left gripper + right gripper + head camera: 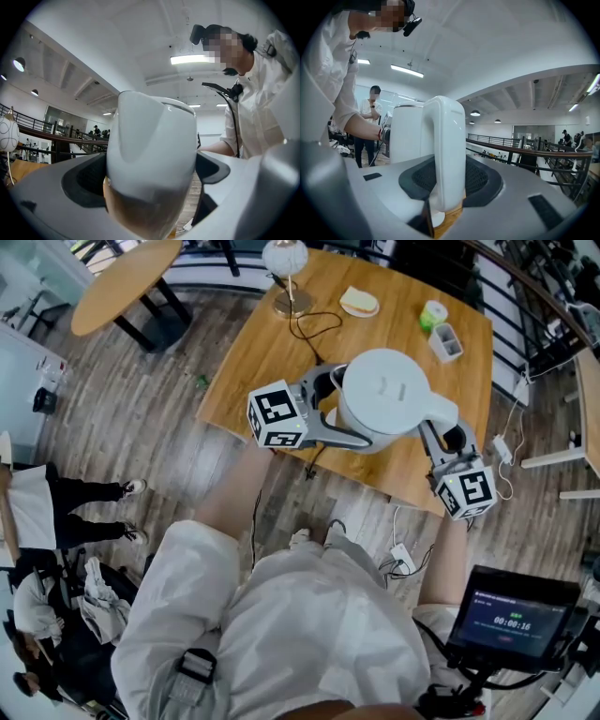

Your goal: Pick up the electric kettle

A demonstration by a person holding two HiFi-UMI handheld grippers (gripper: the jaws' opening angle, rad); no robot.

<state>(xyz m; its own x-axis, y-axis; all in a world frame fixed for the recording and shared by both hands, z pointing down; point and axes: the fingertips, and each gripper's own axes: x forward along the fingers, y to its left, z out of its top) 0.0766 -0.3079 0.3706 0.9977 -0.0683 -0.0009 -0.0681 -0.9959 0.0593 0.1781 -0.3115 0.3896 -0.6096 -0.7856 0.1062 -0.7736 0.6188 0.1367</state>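
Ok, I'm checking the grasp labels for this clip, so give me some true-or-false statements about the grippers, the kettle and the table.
1. The right hand-held gripper is closed on the curved handle of the white electric kettle. True.
2. The left hand-held gripper is empty. False: its jaws clamp the kettle's body.
3. The kettle's lid is flipped open. False: it sits shut.
4. A white globe lamp stands at the far edge of the wooden table. True.
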